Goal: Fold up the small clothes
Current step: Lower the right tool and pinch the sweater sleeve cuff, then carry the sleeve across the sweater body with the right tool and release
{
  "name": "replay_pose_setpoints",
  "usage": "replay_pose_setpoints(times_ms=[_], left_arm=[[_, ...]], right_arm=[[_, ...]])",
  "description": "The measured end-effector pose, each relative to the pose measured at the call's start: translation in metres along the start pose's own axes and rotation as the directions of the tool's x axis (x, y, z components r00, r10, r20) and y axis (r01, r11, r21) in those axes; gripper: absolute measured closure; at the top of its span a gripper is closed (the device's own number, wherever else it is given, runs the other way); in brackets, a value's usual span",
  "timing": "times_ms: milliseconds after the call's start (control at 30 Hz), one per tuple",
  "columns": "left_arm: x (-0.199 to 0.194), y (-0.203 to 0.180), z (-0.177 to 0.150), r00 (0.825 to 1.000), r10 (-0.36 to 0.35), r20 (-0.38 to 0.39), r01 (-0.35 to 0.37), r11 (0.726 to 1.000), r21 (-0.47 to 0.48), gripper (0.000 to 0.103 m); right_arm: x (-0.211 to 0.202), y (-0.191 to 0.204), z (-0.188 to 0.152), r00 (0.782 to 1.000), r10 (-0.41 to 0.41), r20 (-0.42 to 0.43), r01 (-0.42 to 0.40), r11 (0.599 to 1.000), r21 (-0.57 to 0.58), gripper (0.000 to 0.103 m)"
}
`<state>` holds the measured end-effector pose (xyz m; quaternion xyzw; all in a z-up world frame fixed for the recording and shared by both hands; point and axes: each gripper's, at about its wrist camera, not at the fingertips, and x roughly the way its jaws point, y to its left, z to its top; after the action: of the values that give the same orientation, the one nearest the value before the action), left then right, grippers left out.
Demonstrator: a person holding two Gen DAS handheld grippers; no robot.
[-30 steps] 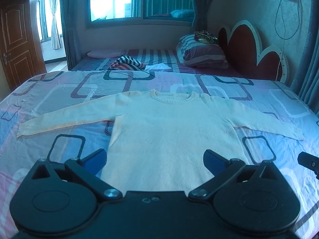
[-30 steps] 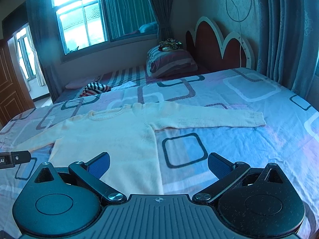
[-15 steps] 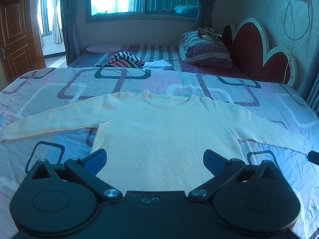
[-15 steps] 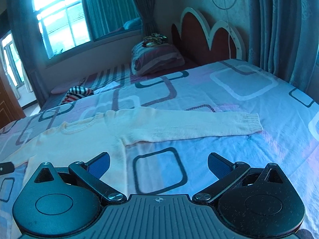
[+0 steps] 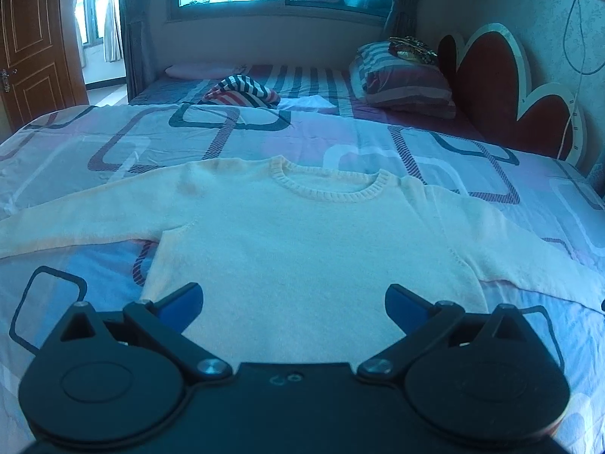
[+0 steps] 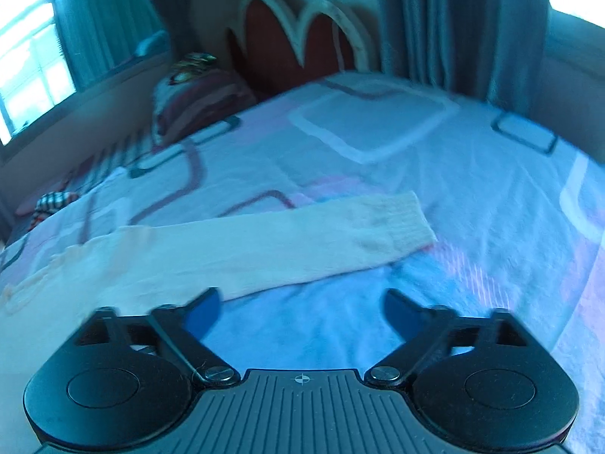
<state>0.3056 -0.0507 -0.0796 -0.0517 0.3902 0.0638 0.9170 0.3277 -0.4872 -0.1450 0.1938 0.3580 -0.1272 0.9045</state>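
**Cream sweater spread flat on a bed, 2 tools above it**

A cream knit sweater (image 5: 302, 242) lies face up and flat on a bed (image 5: 113, 140) covered with a sheet of pink and blue with dark rounded squares. Its ribbed neckline points toward the far edge of the bed, and both sleeves stretch out sideways toward the bed's left and right edges.

The left tool (image 5: 294, 304) hangs over the sweater's lower body, its 2 blue-tipped fingers (image 5: 181, 302) spread wide apart with nothing between them.

The right tool (image 6: 301, 312) hangs over bare sheet just short of the right sleeve (image 6: 287, 246), whose ribbed cuff (image 6: 401, 223) lies nearer the headboard edge of the bed. Its jaws have just been closing but stand apart, gripping nothing; the left finger tip sits at the sleeve's near edge. This view is blurred.

Beyond the far edge, a second bed holds a striped pillow (image 5: 404, 79) and a bundle of striped cloth (image 5: 242, 92).
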Motion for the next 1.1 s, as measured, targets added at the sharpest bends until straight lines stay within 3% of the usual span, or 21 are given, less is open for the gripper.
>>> replay_pose_setpoints(times_ms=[200, 333, 400, 533, 567, 600, 833, 967, 1100], left_arm=[[0.013, 0.004, 0.006, 1.0, 0.023, -0.01, -0.023, 1.0, 0.009, 0.004], [0.019, 0.01, 0.008, 1.0, 0.027, -0.014, -0.027, 1.0, 0.006, 0.006], [0.02, 0.013, 0.008, 0.999, 0.029, -0.012, -0.029, 1.0, 0.01, 0.008], [0.022, 0.016, 0.01, 1.0, 0.023, -0.021, -0.022, 0.999, 0.024, 0.016], [0.023, 0.016, 0.011, 1.0, 0.021, -0.022, -0.02, 0.999, 0.03, 0.017], [0.023, 0.016, 0.011, 1.0, 0.02, -0.024, -0.019, 0.999, 0.034, 0.019], [0.024, 0.022, 0.018, 1.0, 0.002, -0.014, -0.002, 0.999, 0.043, 0.023], [0.026, 0.03, 0.027, 1.0, -0.006, -0.003, 0.007, 0.999, 0.042, 0.023], [0.031, 0.042, 0.036, 1.0, -0.014, 0.012, 0.013, 0.999, 0.036, 0.023]], right_arm=[[0.045, -0.047, 0.012, 0.994, -0.07, -0.085, 0.081, 0.988, 0.133, 0.028], [0.058, -0.054, 0.022, 0.993, -0.101, -0.064, 0.11, 0.982, 0.155, 0.031], [0.064, -0.056, 0.029, 0.991, -0.124, -0.045, 0.13, 0.977, 0.167, 0.056], [0.075, -0.062, 0.037, 0.992, -0.127, -0.023, 0.129, 0.967, 0.218, 0.079], [0.076, -0.062, 0.037, 0.992, -0.122, -0.017, 0.123, 0.969, 0.213, 0.09], [0.075, -0.062, 0.038, 0.994, -0.112, -0.012, 0.112, 0.972, 0.207, 0.097], [0.06, -0.033, 0.045, 0.997, -0.014, 0.08, 0.001, 0.988, 0.158, 0.098], [0.045, 0.026, 0.05, 0.987, 0.105, 0.125, -0.112, 0.993, 0.045, 0.098], [0.032, 0.1, 0.043, 0.962, 0.246, 0.118, -0.241, 0.969, -0.057, 0.098]])
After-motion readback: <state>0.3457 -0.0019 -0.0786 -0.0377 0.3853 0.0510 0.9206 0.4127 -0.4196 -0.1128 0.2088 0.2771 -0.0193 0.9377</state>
